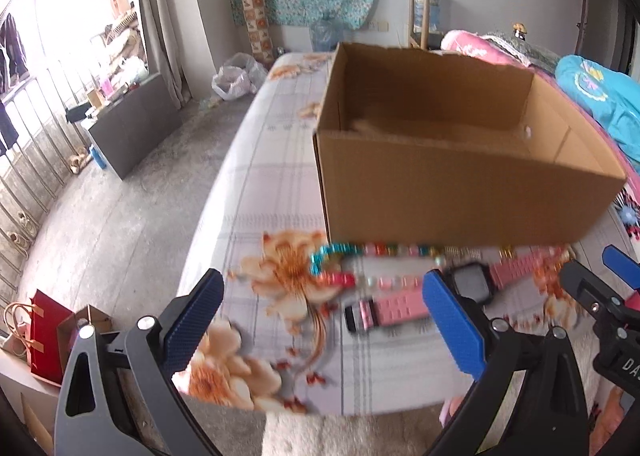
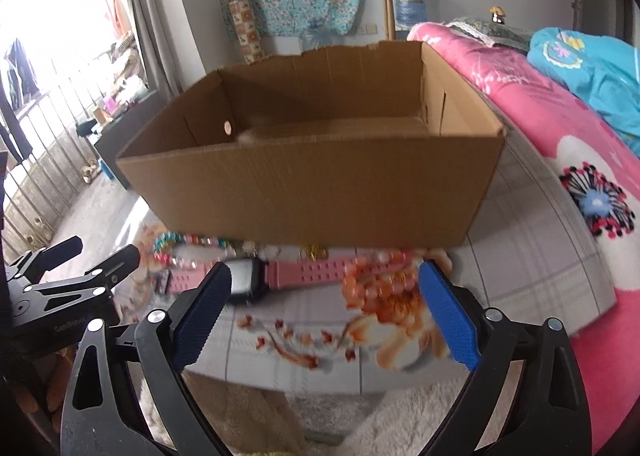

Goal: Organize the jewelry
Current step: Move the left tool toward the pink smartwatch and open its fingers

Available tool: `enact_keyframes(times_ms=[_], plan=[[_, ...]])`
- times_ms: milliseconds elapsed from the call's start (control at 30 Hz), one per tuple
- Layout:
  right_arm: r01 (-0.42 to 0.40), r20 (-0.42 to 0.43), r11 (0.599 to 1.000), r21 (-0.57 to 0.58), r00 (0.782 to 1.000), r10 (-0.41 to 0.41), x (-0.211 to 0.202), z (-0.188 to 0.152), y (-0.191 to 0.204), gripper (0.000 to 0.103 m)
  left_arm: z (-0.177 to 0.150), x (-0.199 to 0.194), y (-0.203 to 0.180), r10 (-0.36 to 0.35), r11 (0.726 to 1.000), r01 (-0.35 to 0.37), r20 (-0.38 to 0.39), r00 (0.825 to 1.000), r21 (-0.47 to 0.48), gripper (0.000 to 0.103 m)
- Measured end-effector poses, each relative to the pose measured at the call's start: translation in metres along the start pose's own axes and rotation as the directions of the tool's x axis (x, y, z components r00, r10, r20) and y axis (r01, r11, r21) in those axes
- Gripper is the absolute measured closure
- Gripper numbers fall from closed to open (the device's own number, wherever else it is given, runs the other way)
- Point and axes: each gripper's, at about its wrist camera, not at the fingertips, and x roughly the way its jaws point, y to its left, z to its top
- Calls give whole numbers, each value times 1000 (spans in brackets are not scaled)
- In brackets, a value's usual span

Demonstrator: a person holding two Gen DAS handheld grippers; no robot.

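Note:
An open cardboard box [image 1: 460,196] stands on the flowered bed sheet. Jewelry lies in a row in front of it: a string of coloured beads [image 1: 360,254], a pink-strapped watch [image 1: 468,284] with a dark face, and a coral bead bracelet [image 2: 380,280]. My left gripper [image 1: 324,320] hovers open over the sheet, its right finger just in front of the watch face. Above the watch strap [image 2: 304,274] and the bracelet, my right gripper [image 2: 324,308] is open and touches neither. Each gripper shows in the other's view, the right gripper [image 1: 592,268] and the left gripper [image 2: 104,252]. Both views are blurred.
A pink quilt [image 2: 540,128] and a blue blanket [image 2: 600,68] lie to the right of the box. The bed's edge [image 1: 216,196] drops to a concrete floor on the left. A fluffy rug [image 2: 400,412] lies below the near edge, and a red bag [image 1: 46,332] stands on the floor.

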Motion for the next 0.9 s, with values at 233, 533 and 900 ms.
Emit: enact_keyframes(times_ms=[233, 533, 900], plan=[[-88, -34, 992, 88, 995, 91, 25, 25, -12, 40, 26, 25, -7, 34, 999, -34, -9, 999, 6, 6], [-130, -23, 982, 135, 991, 134, 31, 32, -21, 50, 44, 38, -12, 42, 999, -42, 10, 999, 16, 6], [-134, 15, 981, 138, 991, 133, 39, 35, -21, 52, 73, 63, -12, 66, 998, -67, 42, 997, 14, 6]])
